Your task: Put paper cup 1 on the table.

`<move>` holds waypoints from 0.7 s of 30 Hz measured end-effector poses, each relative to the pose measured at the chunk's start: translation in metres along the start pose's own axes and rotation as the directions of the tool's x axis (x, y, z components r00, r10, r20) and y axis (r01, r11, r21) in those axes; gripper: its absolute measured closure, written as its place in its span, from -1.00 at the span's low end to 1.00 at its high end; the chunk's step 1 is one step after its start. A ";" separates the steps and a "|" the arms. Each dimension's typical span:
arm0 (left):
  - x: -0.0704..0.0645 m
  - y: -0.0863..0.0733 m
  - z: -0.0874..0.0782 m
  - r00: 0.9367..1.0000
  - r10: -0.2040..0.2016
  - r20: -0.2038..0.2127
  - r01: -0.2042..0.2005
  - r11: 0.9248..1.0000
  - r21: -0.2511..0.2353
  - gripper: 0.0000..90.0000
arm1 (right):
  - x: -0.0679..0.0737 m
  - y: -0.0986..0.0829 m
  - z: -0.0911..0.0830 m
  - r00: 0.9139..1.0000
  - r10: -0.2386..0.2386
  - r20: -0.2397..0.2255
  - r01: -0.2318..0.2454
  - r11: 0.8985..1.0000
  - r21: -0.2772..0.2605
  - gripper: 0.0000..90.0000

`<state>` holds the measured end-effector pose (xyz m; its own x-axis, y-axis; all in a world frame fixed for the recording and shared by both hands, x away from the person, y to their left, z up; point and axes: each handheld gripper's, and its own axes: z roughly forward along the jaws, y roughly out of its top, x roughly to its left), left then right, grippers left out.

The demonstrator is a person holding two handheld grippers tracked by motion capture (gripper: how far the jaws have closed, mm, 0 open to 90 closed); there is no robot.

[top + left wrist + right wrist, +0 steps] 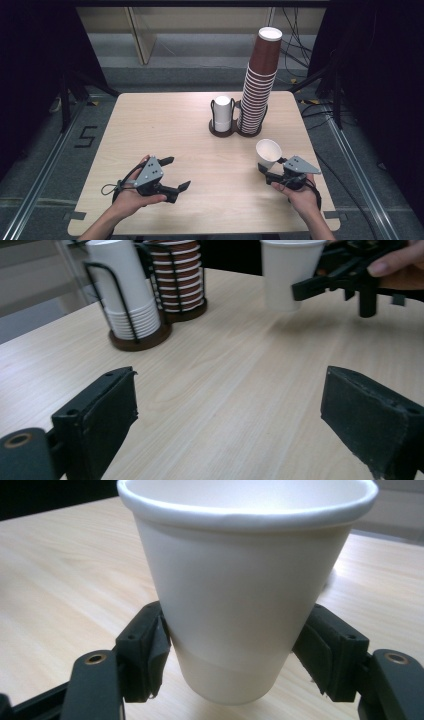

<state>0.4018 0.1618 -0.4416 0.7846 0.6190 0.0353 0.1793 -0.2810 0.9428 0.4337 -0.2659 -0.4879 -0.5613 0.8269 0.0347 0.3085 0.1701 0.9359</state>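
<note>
Right hand-held gripper [268, 170] is clamped low on a white paper cup [268, 152], held upright just above the surface [165, 125]. Left hand-held gripper [176, 173] is wide open, empty. Risk: squeezing too hard crushes the thin wall, or the tapered cup slips out.

White paper cup [235, 580] upright between two black jaws pressed against its lower sides, above wooden table [60, 560].
</note>
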 end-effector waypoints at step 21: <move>0.006 -0.017 0.000 0.995 -0.084 -0.054 0.084 0.996 0.006 -0.83 | -0.048 -0.020 -0.022 0.959 0.086 0.270 -0.111 0.991 0.080 -0.27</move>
<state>0.4035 0.1703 -0.4575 0.7334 0.6793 -0.0261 0.2486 -0.2324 0.9403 0.4381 -0.3210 -0.5003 -0.3045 0.9523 0.0188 0.4293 0.1196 0.8952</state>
